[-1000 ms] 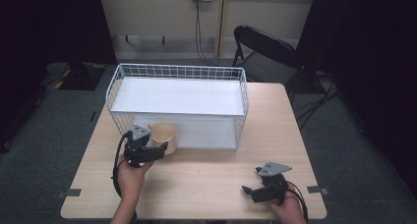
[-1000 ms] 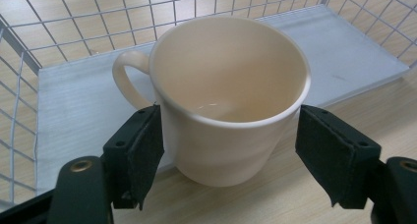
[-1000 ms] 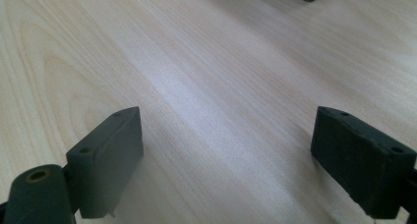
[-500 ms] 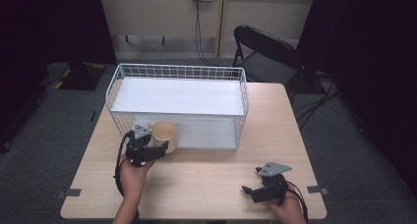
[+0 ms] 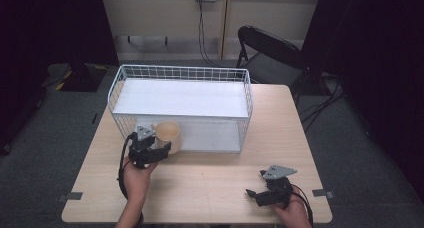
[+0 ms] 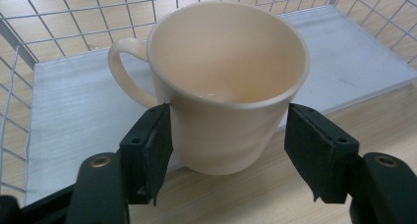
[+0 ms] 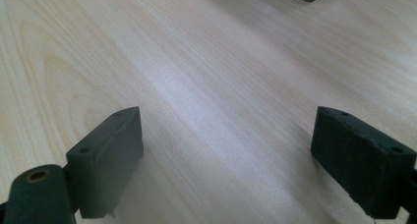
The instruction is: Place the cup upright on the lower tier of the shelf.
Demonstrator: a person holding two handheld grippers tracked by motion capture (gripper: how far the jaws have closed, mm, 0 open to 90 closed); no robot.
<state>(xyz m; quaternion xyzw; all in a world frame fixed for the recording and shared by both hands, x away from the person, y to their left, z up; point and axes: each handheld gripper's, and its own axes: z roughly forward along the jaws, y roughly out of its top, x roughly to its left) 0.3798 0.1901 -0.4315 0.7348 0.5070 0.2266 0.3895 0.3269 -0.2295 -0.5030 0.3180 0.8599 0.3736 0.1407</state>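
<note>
Between the fingers of the left gripper [image 6: 228, 155] stands a cream mug [image 6: 223, 81] — glossy, plain, wider at the rim than at the base, with a looped handle pointing to the left in the left gripper view. It sits upright on the tabletop [image 5: 210, 180], right at the front edge of a white wire basket [image 5: 181, 70], near the basket's front left corner. The mug's inside looks bare, with only a faint sheen at the bottom. The left gripper's jaws have just been closing with the mug between them: the left pad [image 6: 157, 140] is at the mug's wall, while the right pad stands a little clear of it, so the grip is not yet made.

Behind the mug, the basket's wire mesh and its pale white floor panel [image 6: 74, 116] rise close — the mug's back is just beside them. On the near right of the tabletop, well apart from the mug, the right gripper [image 5: 261, 194] lies low over bare wood, its fingers [image 7: 105, 157] spread wide with nothing between them.

A black folding chair [image 5: 270, 53] stands beyond the table's far edge.
</note>
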